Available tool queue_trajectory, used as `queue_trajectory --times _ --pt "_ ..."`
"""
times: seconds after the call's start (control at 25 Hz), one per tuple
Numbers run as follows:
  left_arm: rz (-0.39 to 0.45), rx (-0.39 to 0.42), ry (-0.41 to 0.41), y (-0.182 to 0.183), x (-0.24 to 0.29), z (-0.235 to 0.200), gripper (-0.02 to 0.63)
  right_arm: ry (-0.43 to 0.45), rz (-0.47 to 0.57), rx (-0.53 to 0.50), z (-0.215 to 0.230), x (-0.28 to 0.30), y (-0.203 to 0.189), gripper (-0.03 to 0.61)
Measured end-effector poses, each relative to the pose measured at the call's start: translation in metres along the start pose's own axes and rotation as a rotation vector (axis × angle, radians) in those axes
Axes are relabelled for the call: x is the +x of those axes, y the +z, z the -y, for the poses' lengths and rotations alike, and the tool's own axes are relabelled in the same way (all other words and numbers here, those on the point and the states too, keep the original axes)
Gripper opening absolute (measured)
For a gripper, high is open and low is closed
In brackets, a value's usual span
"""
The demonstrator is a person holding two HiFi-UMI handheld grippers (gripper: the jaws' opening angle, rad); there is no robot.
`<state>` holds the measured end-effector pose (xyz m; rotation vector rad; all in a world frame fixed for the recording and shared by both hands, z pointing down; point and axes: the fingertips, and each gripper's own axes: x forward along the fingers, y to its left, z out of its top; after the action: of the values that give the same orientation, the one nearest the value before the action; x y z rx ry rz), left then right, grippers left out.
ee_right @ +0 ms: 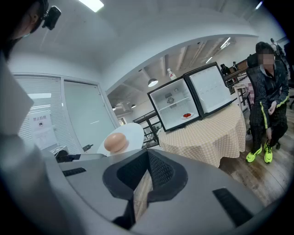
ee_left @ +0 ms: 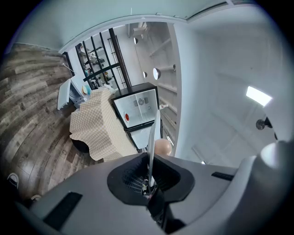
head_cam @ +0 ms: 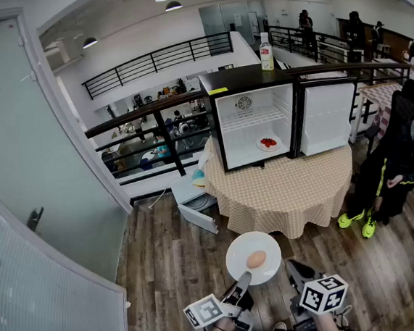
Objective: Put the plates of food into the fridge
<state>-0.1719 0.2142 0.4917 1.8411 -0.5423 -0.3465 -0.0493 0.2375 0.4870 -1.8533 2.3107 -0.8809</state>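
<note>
Above the wooden floor [head_cam: 173, 266], short of the table [head_cam: 289, 189], the left gripper [head_cam: 243, 280] is clamped tight on the rim of a white plate [head_cam: 237, 253] carrying a round bun [head_cam: 256, 259]; the right gripper [head_cam: 298, 270] beside it has its jaws slightly apart, empty; the fridge [head_cam: 250, 84] on the table stands open, with another plate [head_cam: 269, 148] inside.

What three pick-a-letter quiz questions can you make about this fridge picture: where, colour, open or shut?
1. Where is the bottle? A on the fridge; B in a basket; C inside it.
2. What colour is the plate in the left hand-held gripper? A white; B blue; C black.
3. The fridge door is: A shut; B open; C missing.
Answers: A, it stands on the fridge's top; A, the plate shows white; B, the door is swung aside.
</note>
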Motion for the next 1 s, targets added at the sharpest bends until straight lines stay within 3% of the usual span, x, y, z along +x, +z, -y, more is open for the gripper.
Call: queue_trajectory --times 0.76,0.92,1.0 --pt "0.071 -0.031 -0.004 -0.011 0.052 0.01 0.028 0.043 0.025 -0.005 0.055 -0.002 0.027 0.017" --pt "0.072 0.026 0.091 -0.014 0.05 -0.003 0.028 0.067 0.001 -0.013 0.064 0.003 0.024 0.017" --pt "0.089 -0.023 0.061 -0.015 0.057 0.001 0.028 0.087 -0.011 -0.016 0.069 0.01 0.021 0.017"
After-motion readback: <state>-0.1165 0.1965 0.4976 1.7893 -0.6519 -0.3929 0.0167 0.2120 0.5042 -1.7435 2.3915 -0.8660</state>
